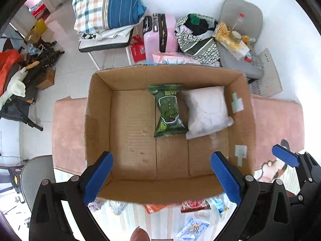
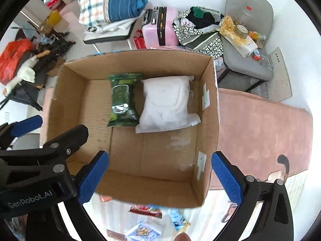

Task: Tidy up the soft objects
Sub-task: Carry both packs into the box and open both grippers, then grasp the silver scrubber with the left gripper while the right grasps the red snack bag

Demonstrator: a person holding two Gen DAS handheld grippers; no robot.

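An open cardboard box stands on a pink mat. Inside at the back lie a green soft packet and a white soft packet, side by side; both also show in the right wrist view, the green packet and the white packet in the same box. My left gripper is open and empty above the box's near wall. My right gripper is open and empty over the box's near right corner. Several small packets lie on the striped surface in front of the box.
The pink mat extends to the right of the box. Behind the box are a pink suitcase, a patterned bag of clothes, a grey chair with clutter and a chair with folded bedding. Tools are piled at the left.
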